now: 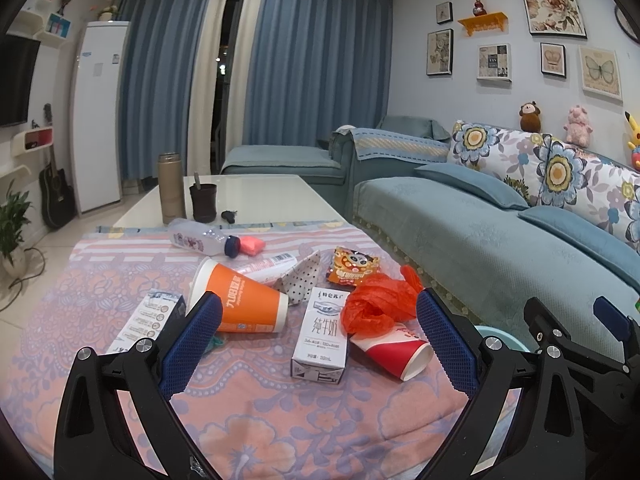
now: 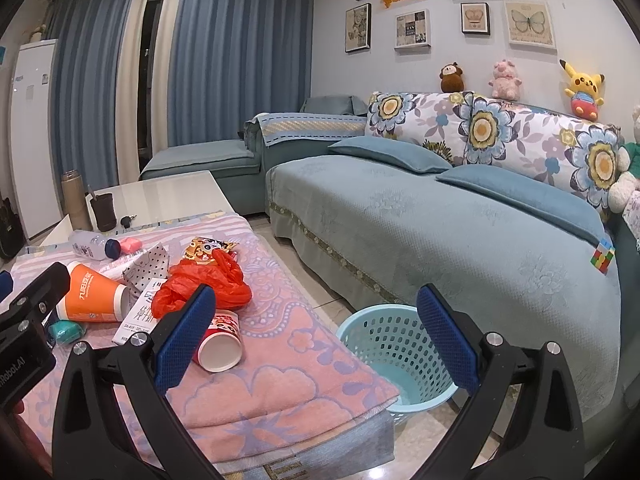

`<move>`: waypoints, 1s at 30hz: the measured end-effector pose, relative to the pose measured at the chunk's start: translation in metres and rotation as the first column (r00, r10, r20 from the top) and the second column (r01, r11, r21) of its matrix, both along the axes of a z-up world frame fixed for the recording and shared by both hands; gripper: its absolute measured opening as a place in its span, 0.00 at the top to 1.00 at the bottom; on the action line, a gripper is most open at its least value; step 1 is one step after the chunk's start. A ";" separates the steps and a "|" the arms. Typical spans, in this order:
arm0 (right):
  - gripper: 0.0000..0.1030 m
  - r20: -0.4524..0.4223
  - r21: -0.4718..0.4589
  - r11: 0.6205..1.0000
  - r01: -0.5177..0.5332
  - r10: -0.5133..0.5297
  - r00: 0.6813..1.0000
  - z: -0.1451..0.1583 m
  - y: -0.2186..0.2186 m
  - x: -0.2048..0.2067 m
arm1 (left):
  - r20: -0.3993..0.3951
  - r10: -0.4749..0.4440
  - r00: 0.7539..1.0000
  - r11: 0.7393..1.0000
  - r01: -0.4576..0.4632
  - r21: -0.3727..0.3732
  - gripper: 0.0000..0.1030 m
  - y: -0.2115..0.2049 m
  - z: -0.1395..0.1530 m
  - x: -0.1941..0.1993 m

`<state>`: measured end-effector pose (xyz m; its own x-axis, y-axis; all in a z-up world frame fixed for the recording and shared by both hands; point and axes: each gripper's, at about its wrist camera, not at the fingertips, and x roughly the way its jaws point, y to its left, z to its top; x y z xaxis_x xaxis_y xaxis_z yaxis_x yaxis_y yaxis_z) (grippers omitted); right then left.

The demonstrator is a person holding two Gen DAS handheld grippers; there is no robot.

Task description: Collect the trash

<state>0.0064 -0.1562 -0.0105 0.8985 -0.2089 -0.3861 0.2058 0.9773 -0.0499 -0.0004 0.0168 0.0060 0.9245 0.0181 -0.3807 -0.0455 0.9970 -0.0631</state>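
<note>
Trash, centre frame on the cloth-covered worktop (image 1: 280, 420): orange cup (image 1: 240, 304), milk carton (image 1: 322, 334), red plastic bag (image 1: 378, 304), red cup (image 1: 394, 350); all look light and crushable, the bag limp, best pinched at rims or edges. Left tongs (image 1: 320, 336) and right tongs (image 2: 316, 338) both wide, empty. Blue basket (image 2: 384, 344), lower centre on the floor, partly hidden by the worktop edge.
</note>
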 end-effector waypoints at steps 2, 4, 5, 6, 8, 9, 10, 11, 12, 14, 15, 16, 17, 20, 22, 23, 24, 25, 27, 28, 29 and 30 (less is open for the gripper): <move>0.08 0.007 -0.008 1.000 0.000 0.000 1.000 0.000 0.002 -0.002 | 0.007 0.005 1.000 1.000 -0.005 0.002 0.08 0.000 0.001 -0.001; 0.08 0.009 -0.009 1.000 -0.002 0.002 1.000 0.001 0.002 -0.003 | 0.016 0.012 1.000 1.000 -0.012 -0.001 0.08 0.003 0.003 -0.004; 0.08 0.006 -0.011 1.000 -0.001 0.001 1.000 0.002 0.003 -0.002 | 0.018 0.016 1.000 1.000 -0.016 -0.004 0.08 0.005 0.005 -0.006; 0.08 0.006 -0.013 1.000 0.000 0.000 1.000 0.000 0.003 -0.003 | 0.014 0.017 1.000 1.000 -0.017 -0.010 0.08 0.008 0.006 -0.006; 0.10 -0.004 -0.030 1.000 -0.005 0.004 1.000 0.003 0.005 -0.001 | -0.001 0.023 1.000 0.999 -0.023 -0.033 0.08 0.020 0.009 -0.004; 0.10 -0.003 -0.048 0.999 -0.020 0.020 1.000 0.006 0.007 -0.001 | -0.006 0.036 0.999 0.998 -0.037 -0.044 0.08 0.030 0.010 -0.003; 0.12 -0.003 -0.063 0.997 -0.031 0.031 1.000 0.007 0.009 0.001 | -0.010 0.056 0.998 0.997 -0.057 -0.054 0.08 0.042 0.011 -0.003; 0.13 -0.002 -0.077 0.996 -0.048 0.048 0.999 0.009 0.011 0.002 | -0.020 0.067 0.998 0.995 -0.069 -0.066 0.08 0.054 0.009 -0.001; 0.16 -0.007 -0.079 0.995 -0.068 0.068 0.998 0.009 0.011 0.006 | -0.041 0.074 0.996 0.994 -0.077 -0.078 0.08 0.066 0.008 0.002; 0.21 -0.043 -0.060 0.988 -0.140 0.138 0.990 0.005 0.011 0.014 | -0.094 0.091 0.991 0.991 -0.099 -0.091 0.08 0.095 0.001 0.011; 0.21 -0.069 -0.044 0.983 -0.176 0.173 0.982 0.000 0.010 0.020 | -0.122 0.098 0.988 0.991 -0.109 -0.081 0.08 0.108 -0.004 0.015; 0.24 -0.092 -0.032 0.979 -0.203 0.200 0.976 -0.004 0.010 0.025 | -0.162 0.103 0.981 0.992 -0.114 -0.059 0.08 0.121 -0.011 0.023; 0.25 -0.112 -0.022 0.975 -0.222 0.218 0.970 -0.009 0.011 0.030 | -0.189 0.103 0.977 0.992 -0.114 -0.048 0.08 0.130 -0.017 0.027; 0.31 -0.189 0.040 0.960 -0.279 0.281 0.941 -0.028 0.013 0.048 | -0.295 0.062 0.953 0.996 -0.079 -0.046 0.09 0.153 -0.039 0.046; 0.31 -0.235 0.112 0.947 -0.300 0.319 0.918 -0.041 0.010 0.062 | -0.339 0.046 0.940 0.996 -0.068 -0.054 0.09 0.163 -0.051 0.055; 0.31 -0.255 0.144 0.940 -0.310 0.338 0.906 -0.047 0.010 0.068 | -0.365 0.046 0.930 0.996 -0.070 -0.053 0.09 0.167 -0.057 0.062; 0.31 -0.265 0.168 0.933 -0.317 0.353 0.897 -0.051 0.010 0.074 | -0.385 0.050 0.922 0.996 -0.074 -0.048 0.10 0.171 -0.063 0.068; 0.31 -0.269 0.185 0.927 -0.325 0.366 0.891 -0.053 0.012 0.077 | -0.404 0.047 0.914 0.996 -0.075 -0.052 0.10 0.174 -0.068 0.074; 0.30 -0.282 0.208 0.917 -0.341 0.390 0.876 -0.057 0.015 0.085 | -0.433 0.052 0.900 0.995 -0.085 -0.059 0.14 0.182 -0.077 0.079; 0.30 -0.291 0.215 0.913 -0.346 0.398 0.870 -0.059 0.016 0.088 | -0.445 0.051 0.894 0.994 -0.090 -0.065 0.15 0.184 -0.080 0.082; 0.30 -0.299 0.217 0.911 -0.351 0.404 0.864 -0.061 0.019 0.092 | -0.464 0.049 0.884 0.993 -0.092 -0.070 0.18 0.186 -0.086 0.086; 0.30 -0.306 0.217 0.910 -0.354 0.408 0.860 -0.063 0.021 0.094 | -0.476 0.049 0.878 0.993 -0.094 -0.070 0.19 0.187 -0.090 0.090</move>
